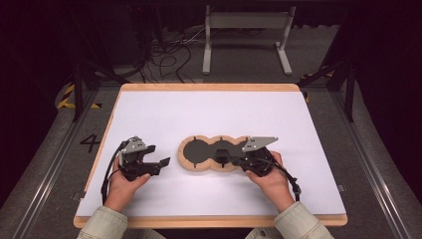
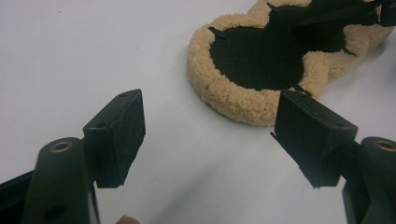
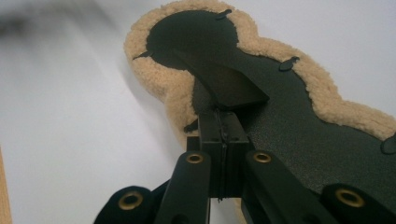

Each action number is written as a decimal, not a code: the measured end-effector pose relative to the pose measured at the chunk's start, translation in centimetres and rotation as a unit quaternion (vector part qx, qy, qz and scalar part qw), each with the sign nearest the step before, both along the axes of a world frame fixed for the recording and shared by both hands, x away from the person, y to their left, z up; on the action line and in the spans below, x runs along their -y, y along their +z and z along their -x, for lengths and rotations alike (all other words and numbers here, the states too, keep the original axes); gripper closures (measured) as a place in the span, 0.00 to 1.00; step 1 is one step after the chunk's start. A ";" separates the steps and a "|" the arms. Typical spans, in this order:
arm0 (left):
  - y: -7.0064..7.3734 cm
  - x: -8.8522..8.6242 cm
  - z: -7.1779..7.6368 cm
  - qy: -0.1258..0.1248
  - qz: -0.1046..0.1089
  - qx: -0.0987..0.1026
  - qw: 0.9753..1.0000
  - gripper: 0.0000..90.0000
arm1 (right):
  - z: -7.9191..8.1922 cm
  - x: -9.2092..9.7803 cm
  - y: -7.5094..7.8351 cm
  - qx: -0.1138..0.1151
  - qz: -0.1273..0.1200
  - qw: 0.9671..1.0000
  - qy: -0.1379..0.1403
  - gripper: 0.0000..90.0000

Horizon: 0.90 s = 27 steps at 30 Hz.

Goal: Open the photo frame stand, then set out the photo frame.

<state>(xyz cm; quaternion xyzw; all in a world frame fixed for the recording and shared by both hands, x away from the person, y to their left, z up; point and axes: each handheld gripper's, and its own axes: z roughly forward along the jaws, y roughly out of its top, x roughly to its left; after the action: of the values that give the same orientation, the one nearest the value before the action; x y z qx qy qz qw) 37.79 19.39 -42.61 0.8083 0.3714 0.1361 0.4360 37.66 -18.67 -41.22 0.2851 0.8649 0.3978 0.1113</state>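
**A:** Fleece pad (image 1: 209, 155), the tan one with the black three-lobed middle: it lies flat on the white table (image 1: 164, 114), a little toward the person's side of centre. How far along would you say the work is?

**B:** Early, by my reading. The right gripper (image 1: 225, 160) has its jaws pressed together on a black strap (image 3: 223, 84) that runs along the pad's dark centre. In the right gripper view the strap rises off the pad and goes straight into the pinched jaws. So a hold is taken. The pad itself looks to be flat on the table; nothing is folded or turned over.

**A:** And the left gripper (image 1: 161, 163)?

**B:** Jaws spread wide, nothing between them. In the left gripper view the pad's (image 2: 243, 100) fleecy rim sits just ahead of them, near the right-hand jaw but apart from it. It is close to the pad's left lobe, not touching.

**A:** So what is left?

**B:** Most of it, I judge: whatever pulling or lifting the strap is meant for, and the left gripper taking or steadying its end of the pad (if that is its job, which I can't tell).

**A:** Hand poses?

**B:** Both forearms come in low from the near edge. The left hand (image 1: 124, 181) holds its gripper pointing right toward the pad; the right hand (image 1: 271, 179) points its gripper left, over the pad's right lobe. They face each other across the pad.
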 end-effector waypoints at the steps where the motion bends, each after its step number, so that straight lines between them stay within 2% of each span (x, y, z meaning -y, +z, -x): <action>1: 0.0 0.1 0.0 0.003 0.003 -0.002 1.000 0.28 | 0.0 0.1 0.0 0.000 0.001 1.000 -0.001 1.00; 3: 0.1 0.1 -0.1 0.002 0.000 0.000 1.000 0.28 | 0.1 0.1 0.1 0.000 0.003 1.000 -0.001 1.00; 4: 0.2 0.1 -0.2 0.004 0.002 -0.006 1.000 0.29 | 0.2 0.4 0.4 0.004 0.008 1.000 -0.002 0.98; 6: 0.3 0.4 -0.2 0.016 -0.003 -0.013 1.000 0.29 | 0.3 0.8 1.0 0.004 0.002 1.000 -0.002 0.98; 8: 0.4 0.5 -0.3 0.016 -0.005 -0.013 1.000 0.30 | 0.5 1.0 1.3 0.007 0.001 1.000 -0.003 0.97; 10: 0.7 0.8 -0.3 0.020 -0.011 -0.021 1.000 0.30 | 0.7 1.3 2.0 0.017 0.001 1.000 -0.005 0.95; 15: 1.4 1.3 -0.2 0.023 -0.009 -0.031 0.999 0.30 | 1.1 2.4 3.5 0.037 -0.001 0.999 -0.020 0.91; 20: 1.6 1.5 -0.1 0.022 0.000 -0.040 0.999 0.30 | 1.1 3.2 3.9 0.040 0.005 0.999 -0.030 0.87; 27: 1.7 1.4 -0.2 0.034 -0.006 -0.057 0.998 0.31 | 0.9 4.9 4.6 0.042 0.005 0.998 -0.053 0.81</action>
<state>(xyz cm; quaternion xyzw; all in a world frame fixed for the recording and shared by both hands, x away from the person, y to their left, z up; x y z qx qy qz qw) 38.02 18.04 -40.94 0.8040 0.4226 0.1067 0.4045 36.72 -23.59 -36.60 0.3127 0.8452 0.3986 0.1702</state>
